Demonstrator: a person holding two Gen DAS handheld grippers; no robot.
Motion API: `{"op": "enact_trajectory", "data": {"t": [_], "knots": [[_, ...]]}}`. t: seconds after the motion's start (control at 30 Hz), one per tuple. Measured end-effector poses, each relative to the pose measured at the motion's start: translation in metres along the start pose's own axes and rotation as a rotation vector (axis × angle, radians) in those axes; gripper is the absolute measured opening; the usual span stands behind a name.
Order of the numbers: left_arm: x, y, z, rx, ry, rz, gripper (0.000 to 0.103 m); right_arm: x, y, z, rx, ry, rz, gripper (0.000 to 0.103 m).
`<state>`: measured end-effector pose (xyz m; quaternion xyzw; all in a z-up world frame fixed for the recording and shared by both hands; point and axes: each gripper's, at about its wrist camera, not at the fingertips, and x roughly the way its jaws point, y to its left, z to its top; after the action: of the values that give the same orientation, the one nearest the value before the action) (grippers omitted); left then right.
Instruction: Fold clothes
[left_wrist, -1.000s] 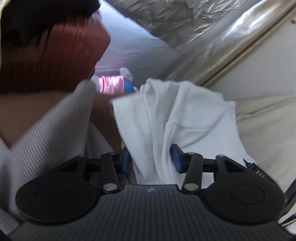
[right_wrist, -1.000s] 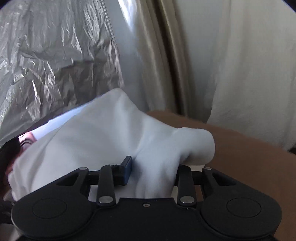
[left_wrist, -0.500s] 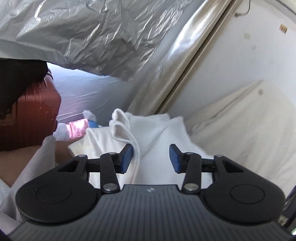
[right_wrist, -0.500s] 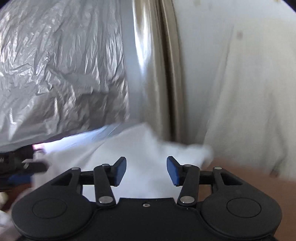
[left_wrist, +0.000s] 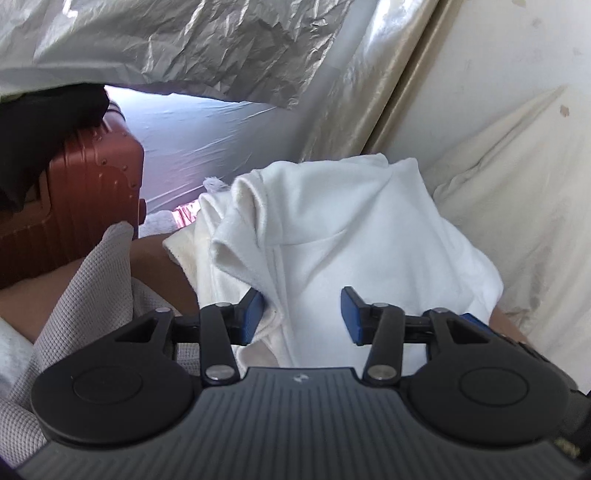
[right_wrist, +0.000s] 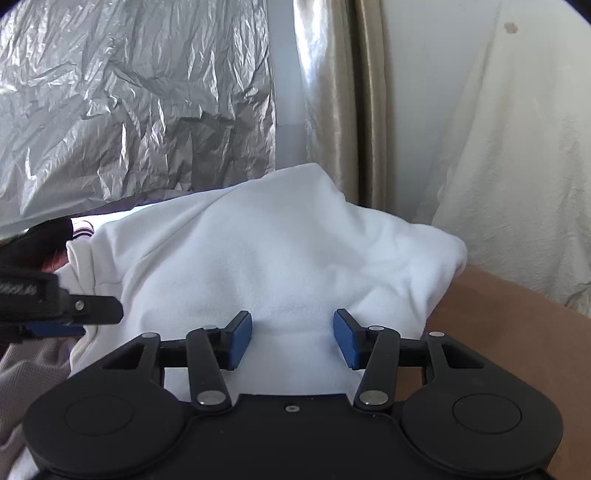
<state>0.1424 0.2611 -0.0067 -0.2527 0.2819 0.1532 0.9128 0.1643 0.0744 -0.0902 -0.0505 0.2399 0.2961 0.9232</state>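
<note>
A white fleece garment (left_wrist: 351, 240) lies bunched in a folded heap on the brown surface (right_wrist: 498, 332). My left gripper (left_wrist: 301, 314) hovers at its near edge. Its blue pads stand apart over the cloth, the left pad just touching a loose fold, nothing pinched. In the right wrist view the same garment (right_wrist: 277, 258) fills the middle. My right gripper (right_wrist: 291, 339) is open above its near side, with cloth below the pads but not pressed. A finger of the left gripper (right_wrist: 96, 310) shows at the left edge beside the garment.
A grey waffle-knit garment (left_wrist: 85, 295) lies left of the white one. A red-brown suitcase (left_wrist: 74, 192) with a black item (left_wrist: 44, 122) on top stands far left. Crinkled silver sheeting (left_wrist: 184, 44), a gold curtain (right_wrist: 332, 110) and a cream cloth (left_wrist: 517, 203) close off the back and right.
My right gripper let go of the white garment and its jaws opened. The left gripper rolled and rose a little. The garment dropped from bunched between the jaws to lying in front of both.
</note>
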Motion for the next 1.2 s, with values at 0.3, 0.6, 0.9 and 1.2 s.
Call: {"op": "enact_trajectory", "data": {"t": [0.3, 0.6, 0.9, 1.2], "knots": [[-0.018, -0.002, 0.006, -0.034, -0.06, 0.0, 0.052, -0.019, 0.005, -0.006, 0.051, -0.014, -0.042, 0.058], [-0.043, -0.021, -0.001, -0.044, -0.098, -0.014, 0.055, -0.048, -0.003, -0.022, 0.16, 0.163, -0.001, 0.088], [-0.079, -0.054, -0.02, 0.061, -0.009, 0.083, 0.072, -0.131, -0.009, -0.015, 0.101, 0.13, -0.037, 0.088], [-0.125, -0.077, -0.049, 0.107, 0.03, 0.056, 0.08, -0.198, -0.026, -0.002, 0.07, 0.134, -0.071, 0.088]]}}
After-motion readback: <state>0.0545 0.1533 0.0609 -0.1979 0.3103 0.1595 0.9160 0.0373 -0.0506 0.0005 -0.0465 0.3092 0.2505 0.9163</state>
